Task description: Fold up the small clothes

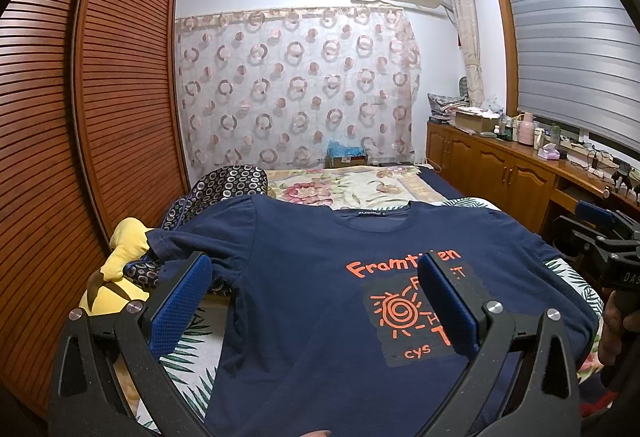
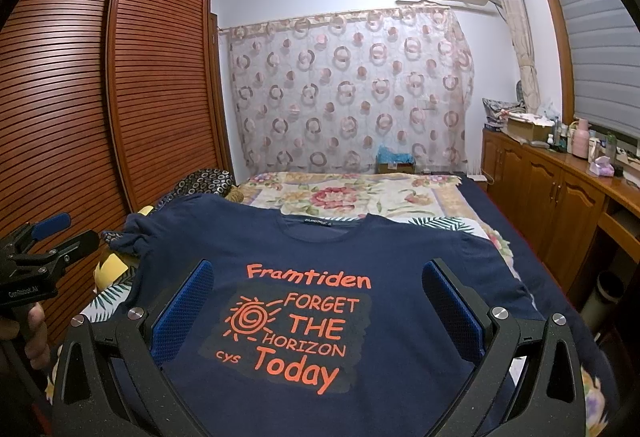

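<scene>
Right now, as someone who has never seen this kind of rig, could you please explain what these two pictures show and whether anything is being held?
There is no robot here: a person carries a handheld two-finger gripper in each hand, each with a wide-angle camera looking out along its fingers. One picture comes from the left gripper, the other from the right gripper; each gripper also shows at the edge of the other's view. Both stand open with blue pads, holding nothing. Below them a navy T-shirt with orange lettering lies face up, spread on a bed, its left sleeve bunched. A floral blanket lies beyond it.

L gripper: jaws wide apart, hovering | R gripper: same, level alongside
</scene>
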The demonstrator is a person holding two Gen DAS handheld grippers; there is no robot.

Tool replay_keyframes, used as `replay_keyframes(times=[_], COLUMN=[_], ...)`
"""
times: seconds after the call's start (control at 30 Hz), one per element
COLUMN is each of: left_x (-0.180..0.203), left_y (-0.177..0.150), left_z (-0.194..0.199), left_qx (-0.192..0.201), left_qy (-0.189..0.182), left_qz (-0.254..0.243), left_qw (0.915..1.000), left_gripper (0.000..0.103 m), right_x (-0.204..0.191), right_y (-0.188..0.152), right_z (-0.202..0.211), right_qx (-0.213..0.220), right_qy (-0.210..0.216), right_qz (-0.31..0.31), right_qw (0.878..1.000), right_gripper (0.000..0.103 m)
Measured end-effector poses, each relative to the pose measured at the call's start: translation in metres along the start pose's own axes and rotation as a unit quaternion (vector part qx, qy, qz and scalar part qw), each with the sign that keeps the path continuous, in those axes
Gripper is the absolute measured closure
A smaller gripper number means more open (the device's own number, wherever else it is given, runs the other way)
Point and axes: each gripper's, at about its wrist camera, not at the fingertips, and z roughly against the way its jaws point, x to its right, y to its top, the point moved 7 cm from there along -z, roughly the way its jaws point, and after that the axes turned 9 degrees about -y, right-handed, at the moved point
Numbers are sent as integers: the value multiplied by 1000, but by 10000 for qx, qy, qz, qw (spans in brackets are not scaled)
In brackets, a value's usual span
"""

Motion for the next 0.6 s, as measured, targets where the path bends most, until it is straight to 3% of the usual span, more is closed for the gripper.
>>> replay_keyframes(times=[0.37,0.6], left_x=[-2,-26], left_y=[2,-1], left_z=[-4,-13], left_qx=[-210,-392], left_qy=[-108,-162], left_qz=[7,-24], left_qw=[9997,9991], left_gripper=[0,0], right_x=[-5,-10], right_y=[-3,0], right_z=[-7,-19], right_qx=[-98,-196], right_qy=[156,287], right_qz=[70,226], right_qw=[9998,9991], right_gripper=[0,0])
